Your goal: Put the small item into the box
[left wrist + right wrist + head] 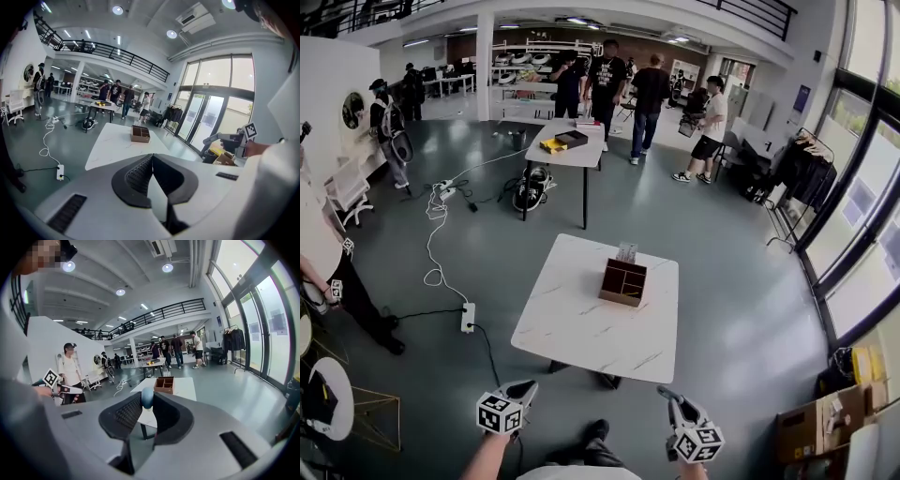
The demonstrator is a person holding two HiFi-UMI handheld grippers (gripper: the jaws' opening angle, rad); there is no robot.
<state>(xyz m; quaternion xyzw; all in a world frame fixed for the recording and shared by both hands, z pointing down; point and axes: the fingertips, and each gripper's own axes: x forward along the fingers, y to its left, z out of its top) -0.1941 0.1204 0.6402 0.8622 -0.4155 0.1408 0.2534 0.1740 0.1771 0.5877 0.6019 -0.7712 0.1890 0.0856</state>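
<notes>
Blue-grey rounded small item (147,398) pinched in right gripper (146,394) — left gripper (152,156) clenched empty — brown divided box (623,282) sits on white marble table (572,330).

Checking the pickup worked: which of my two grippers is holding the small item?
The right gripper: a small blue item sits pinched between its jaws. The left gripper has its jaws shut together on nothing.

A large hall has a glossy grey floor (741,309), white walls and tall windows (862,216) along the right. A white marble table (581,328) stands mid-floor, with another table (572,155) behind it. A black-railed balcony (117,51) runs above, under round ceiling lights (117,9).
</notes>
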